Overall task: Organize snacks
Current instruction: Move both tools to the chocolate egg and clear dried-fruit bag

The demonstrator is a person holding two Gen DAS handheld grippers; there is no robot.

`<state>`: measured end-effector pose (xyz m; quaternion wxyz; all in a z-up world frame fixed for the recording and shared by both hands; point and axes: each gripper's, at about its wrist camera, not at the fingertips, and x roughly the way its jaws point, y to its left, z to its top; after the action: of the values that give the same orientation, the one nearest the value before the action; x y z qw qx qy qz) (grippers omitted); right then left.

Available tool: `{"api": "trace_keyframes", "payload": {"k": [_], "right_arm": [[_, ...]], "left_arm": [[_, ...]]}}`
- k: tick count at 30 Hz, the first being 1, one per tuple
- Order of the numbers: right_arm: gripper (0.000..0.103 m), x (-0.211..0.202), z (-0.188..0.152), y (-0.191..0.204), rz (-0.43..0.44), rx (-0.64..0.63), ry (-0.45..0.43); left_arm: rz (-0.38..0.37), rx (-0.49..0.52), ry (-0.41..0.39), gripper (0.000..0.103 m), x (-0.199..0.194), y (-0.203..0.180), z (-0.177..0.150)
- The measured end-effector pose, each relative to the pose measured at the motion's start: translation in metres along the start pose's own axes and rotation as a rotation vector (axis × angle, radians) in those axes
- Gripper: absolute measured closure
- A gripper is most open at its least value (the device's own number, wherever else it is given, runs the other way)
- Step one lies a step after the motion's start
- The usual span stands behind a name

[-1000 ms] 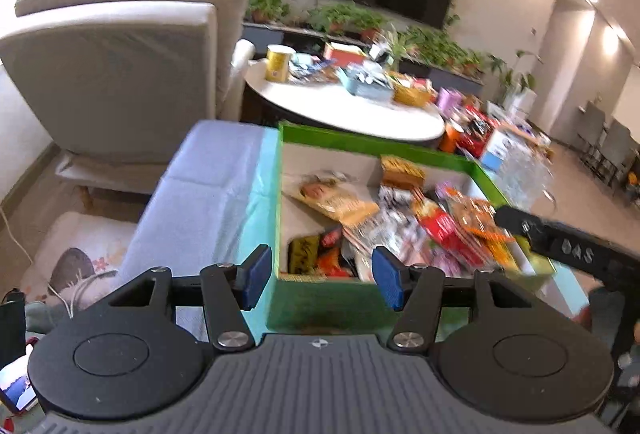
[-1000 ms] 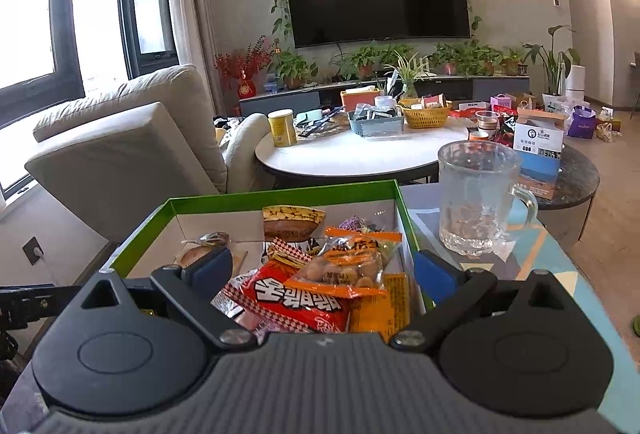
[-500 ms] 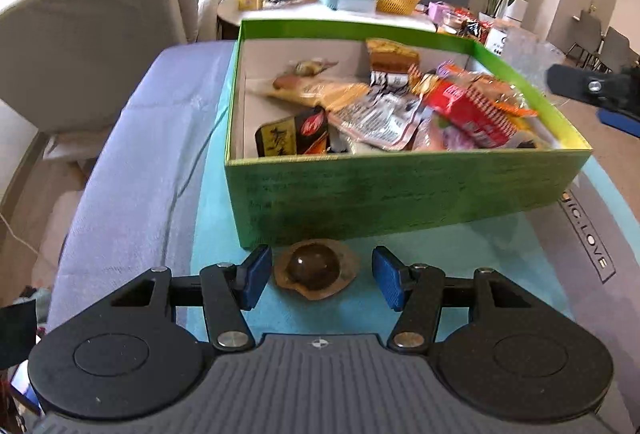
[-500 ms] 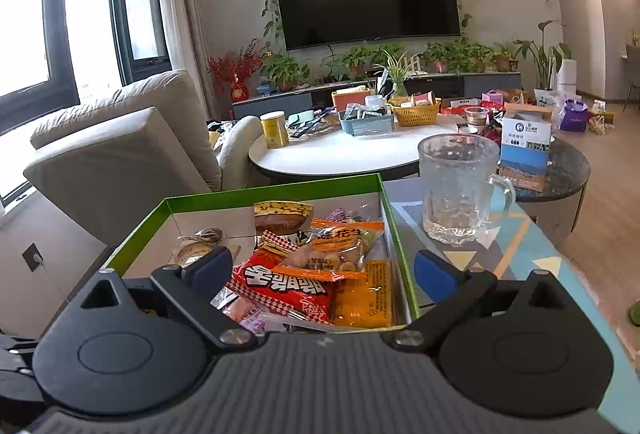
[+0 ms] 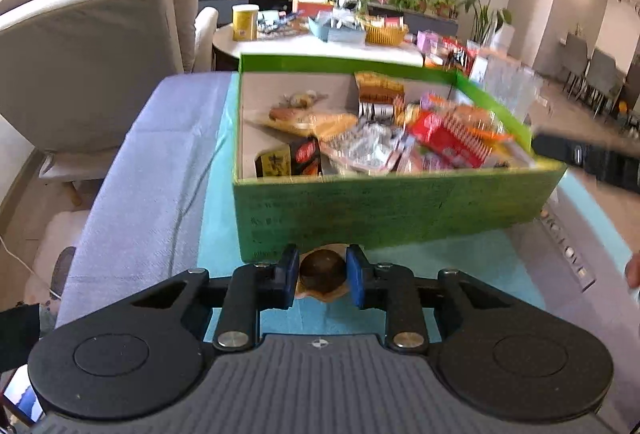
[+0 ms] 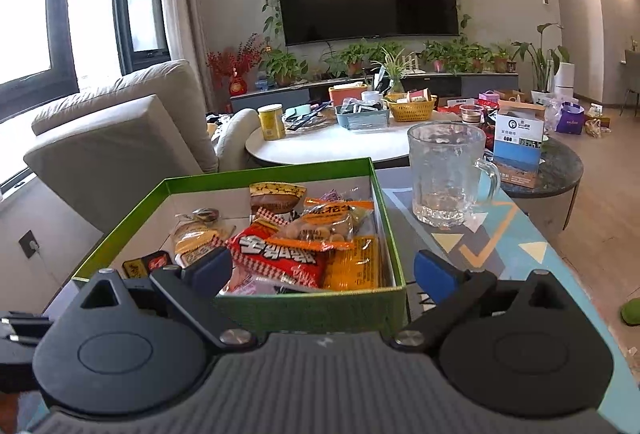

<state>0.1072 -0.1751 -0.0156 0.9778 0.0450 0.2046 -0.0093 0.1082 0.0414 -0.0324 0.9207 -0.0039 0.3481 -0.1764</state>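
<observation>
The left claw (image 5: 322, 276) is closing around a small round snack (image 5: 322, 271) that lies on the surface (image 5: 440, 266) just in front of the green box (image 5: 392, 206), and its blue pads look to be at the wrapper's edges. The snack is domed and glossy, so I'd worry it squirts out or rolls as the pads bite, or that only the loose wrapper gets pinched and it drops on the way over the box wall. It is a dark brown ball sitting in crinkled tan wrapping. The right claw (image 6: 323, 272) hangs wide open with nothing in it, above the near edge of the box, which is already heaped with packets.
</observation>
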Motion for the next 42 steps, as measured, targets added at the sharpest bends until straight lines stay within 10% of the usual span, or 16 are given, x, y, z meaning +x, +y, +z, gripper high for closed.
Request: {"api": "trace_keyframes", "payload": {"k": [7,9,19,22,29,38,42], "right_arm": [[0.05,-0.017,-0.018,0.028,0.235,-0.151,0.077],[0.05,-0.017,-0.03,0.044,0.34,-0.204,0.125],[0.05,-0.001,-0.064,0.134,0.556,-0.389,0.208],[0.05,0.007,-0.063,0.151,0.527,-0.405,0.213],[0.05,0.021,-0.071,0.157,0.383,-0.468,0.233],[0.05,0.021,-0.056,0.052,0.131,-0.37,0.23],[0.05,0.013,-0.043,0.022,0.235,-0.234,0.235]], "left_arm": [[-0.003,-0.047,-0.086,0.08,-0.029,0.014,0.02],[0.01,-0.061,-0.094,0.101,-0.032,0.018,0.024],[-0.011,-0.066,-0.033,0.097,-0.026,0.026,0.017],[0.03,-0.12,-0.052,0.081,-0.028,0.037,0.017],[0.078,-0.201,-0.069,0.077,-0.038,0.064,0.015],[0.035,-0.171,-0.012,0.074,-0.021,0.056,0.004],[0.014,-0.136,0.029,0.068,-0.01,0.041,0.0]]}}
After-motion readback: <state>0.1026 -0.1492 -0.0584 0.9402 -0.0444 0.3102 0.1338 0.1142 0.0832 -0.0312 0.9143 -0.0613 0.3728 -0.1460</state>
